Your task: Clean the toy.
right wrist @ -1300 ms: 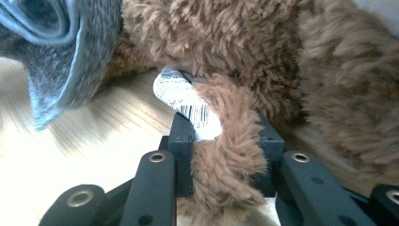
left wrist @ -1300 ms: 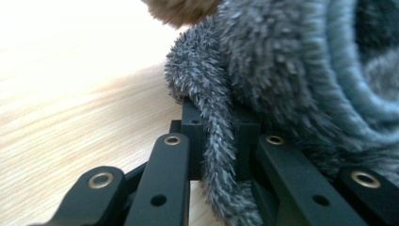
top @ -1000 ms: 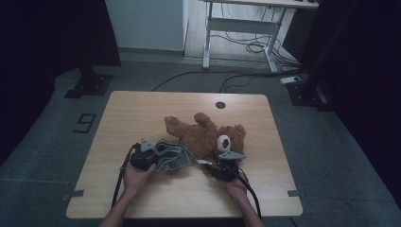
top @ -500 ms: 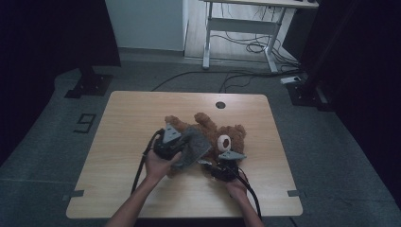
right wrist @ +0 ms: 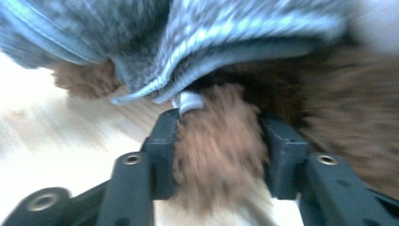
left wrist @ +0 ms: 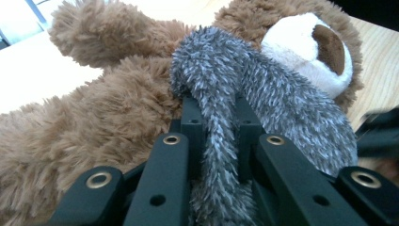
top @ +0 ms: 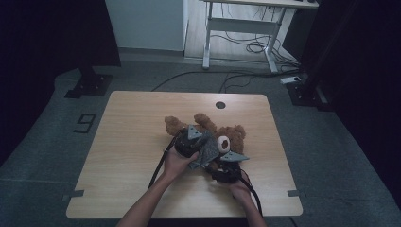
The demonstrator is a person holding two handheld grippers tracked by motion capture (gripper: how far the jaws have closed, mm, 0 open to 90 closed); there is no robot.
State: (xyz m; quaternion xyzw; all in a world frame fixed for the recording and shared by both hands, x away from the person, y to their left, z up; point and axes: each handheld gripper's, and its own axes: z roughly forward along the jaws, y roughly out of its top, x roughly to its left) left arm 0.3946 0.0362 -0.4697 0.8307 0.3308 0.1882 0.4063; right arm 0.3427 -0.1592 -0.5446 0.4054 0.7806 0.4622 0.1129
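Nearest the table's (top: pixel 118 189) 6 o'clock edge, the right gripper (top: pixel 226 171), at about 5 o'clock from the board's centre, jaws either side of a brown furry limb of the teddy bear (top: pixel 208 130); in the right gripper view that limb (right wrist: pixel 214 155) between the two black jaws, which have just been opening, picture too blurred to tell whether the pads press the fur. Just beyond, at 11 o'clock from that gripper, the left gripper (top: pixel 191 142), held above the bear's belly, jaws clamped tight on a fold of the grey fuzzy cloth (top: pixel 206 150). In the left gripper view, the grey cloth (left wrist: pixel 263 94) pinched between the jaws and draped over the bear's chest, the bear's body (left wrist: pixel 103 113) at 9 o'clock, the white muzzle with brown nose (left wrist: pixel 310 52) at 1 o'clock. In the right gripper view, the cloth's hem (right wrist: pixel 226 47) hanging just above the limb. Bear lying on its back near the table's centre, slightly toward 4 o'clock, head at 3 o'clock of its body, limbs spread toward 10 and 12 o'clock. Farther off, at the table's 12 o'clock edge, a small round hole (top: pixel 220 105). Beyond the table, a white desk frame (top: pixel 236 33) with cables on the floor.
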